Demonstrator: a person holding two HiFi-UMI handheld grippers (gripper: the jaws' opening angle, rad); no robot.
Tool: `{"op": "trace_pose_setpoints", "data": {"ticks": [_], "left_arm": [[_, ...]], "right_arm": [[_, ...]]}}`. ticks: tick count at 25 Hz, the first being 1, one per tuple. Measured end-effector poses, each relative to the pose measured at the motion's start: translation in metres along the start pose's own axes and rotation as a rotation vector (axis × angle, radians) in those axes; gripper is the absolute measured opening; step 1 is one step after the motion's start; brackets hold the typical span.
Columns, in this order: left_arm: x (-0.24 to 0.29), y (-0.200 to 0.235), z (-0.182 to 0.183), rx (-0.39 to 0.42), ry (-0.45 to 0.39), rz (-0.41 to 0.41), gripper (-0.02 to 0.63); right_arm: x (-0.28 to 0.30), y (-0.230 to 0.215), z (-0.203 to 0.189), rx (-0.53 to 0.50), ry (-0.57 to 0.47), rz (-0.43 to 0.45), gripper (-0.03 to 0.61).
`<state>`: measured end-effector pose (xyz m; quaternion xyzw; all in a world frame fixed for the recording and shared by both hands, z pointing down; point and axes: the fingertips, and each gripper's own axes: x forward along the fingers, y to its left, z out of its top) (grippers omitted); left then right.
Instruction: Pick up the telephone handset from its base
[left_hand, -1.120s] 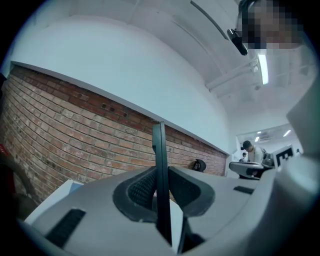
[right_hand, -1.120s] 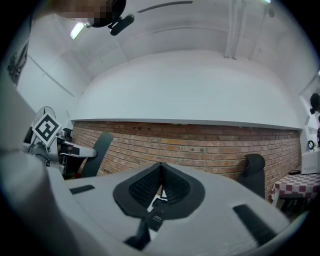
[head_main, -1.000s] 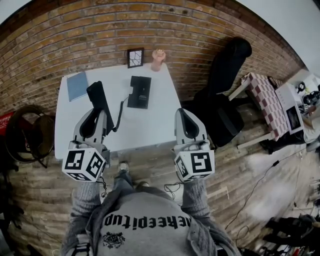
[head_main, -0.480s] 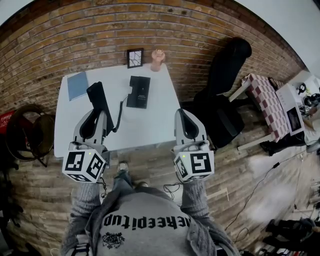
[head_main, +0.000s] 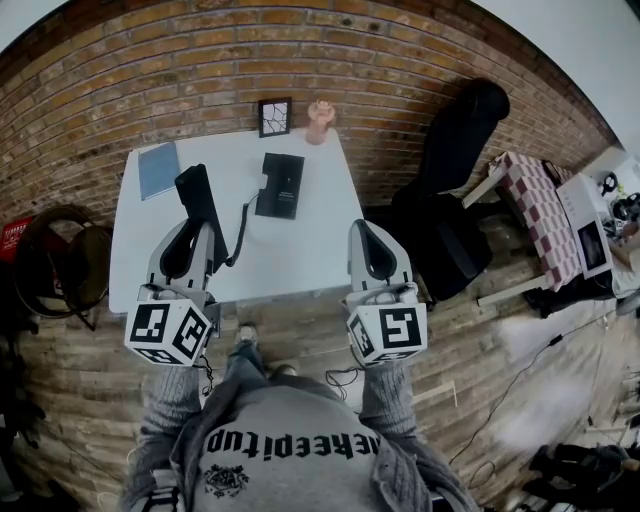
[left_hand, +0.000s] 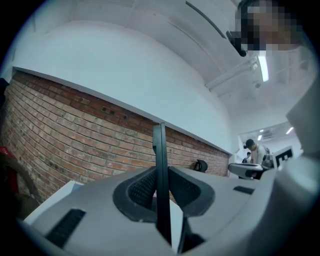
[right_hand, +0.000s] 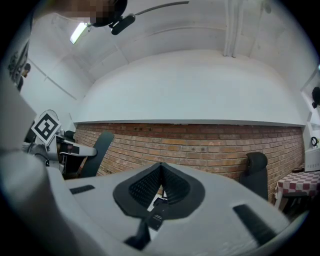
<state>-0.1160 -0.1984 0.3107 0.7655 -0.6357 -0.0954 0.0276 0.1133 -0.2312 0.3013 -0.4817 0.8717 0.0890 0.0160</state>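
On the white table (head_main: 290, 255) the black telephone base (head_main: 279, 185) lies flat near the far edge. The black handset (head_main: 196, 196) is off the base and stands up from my left gripper (head_main: 192, 232), which is shut on it; its dark cord (head_main: 241, 225) runs back to the base. In the left gripper view the handset (left_hand: 159, 150) shows edge-on as a thin black bar pinched between the ribbed pads of the left gripper (left_hand: 161, 187). My right gripper (head_main: 368, 230) is over the table's right front corner, shut and empty; in its own view the right gripper (right_hand: 161, 181) has its pads meeting.
A blue notebook (head_main: 157, 170) lies at the table's far left. A small picture frame (head_main: 273, 115) and a pink figurine (head_main: 318, 118) stand against the brick wall. A black office chair (head_main: 450, 170) is right of the table, a chequered table (head_main: 535, 195) beyond it.
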Motion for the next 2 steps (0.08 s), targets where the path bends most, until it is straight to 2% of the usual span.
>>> {"op": "trace_pose_setpoints", "data": {"ticks": [2], "left_arm": [[0.0017,0.0001,-0.0013,0.003,-0.006,-0.002,0.071]], "right_arm": [[0.0009,-0.0013,-0.0003,0.001,0.0,0.003,0.005]]}}
